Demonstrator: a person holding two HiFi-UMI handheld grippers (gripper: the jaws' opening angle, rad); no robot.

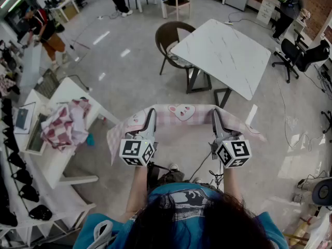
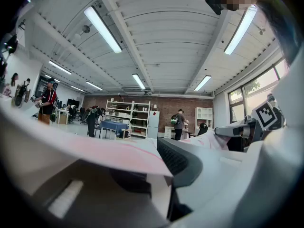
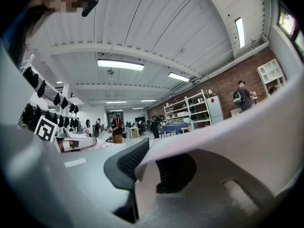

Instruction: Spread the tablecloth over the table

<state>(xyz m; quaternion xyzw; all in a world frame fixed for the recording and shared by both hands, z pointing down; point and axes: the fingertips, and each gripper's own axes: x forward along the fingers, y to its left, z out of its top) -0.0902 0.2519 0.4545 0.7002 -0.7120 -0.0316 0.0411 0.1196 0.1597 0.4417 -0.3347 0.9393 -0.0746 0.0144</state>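
A pink tablecloth [image 1: 181, 115] was held up in the air, near the white counter [image 1: 223, 53].
The counter stood on the floor with a brown chair [image 1: 168, 38] tucked beside it. The tablecloth was pulled out flat between the two tongs and did not touch the counter. The left tongs [image 1: 151, 111] and the right tongs [image 1: 215, 112] were each squeezed tight on the tablecloth.

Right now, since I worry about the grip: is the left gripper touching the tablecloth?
Touching. In the left gripper view, the left gripper has its jaws shut on the pink tablecloth, with the cloth's edge pinched between them.
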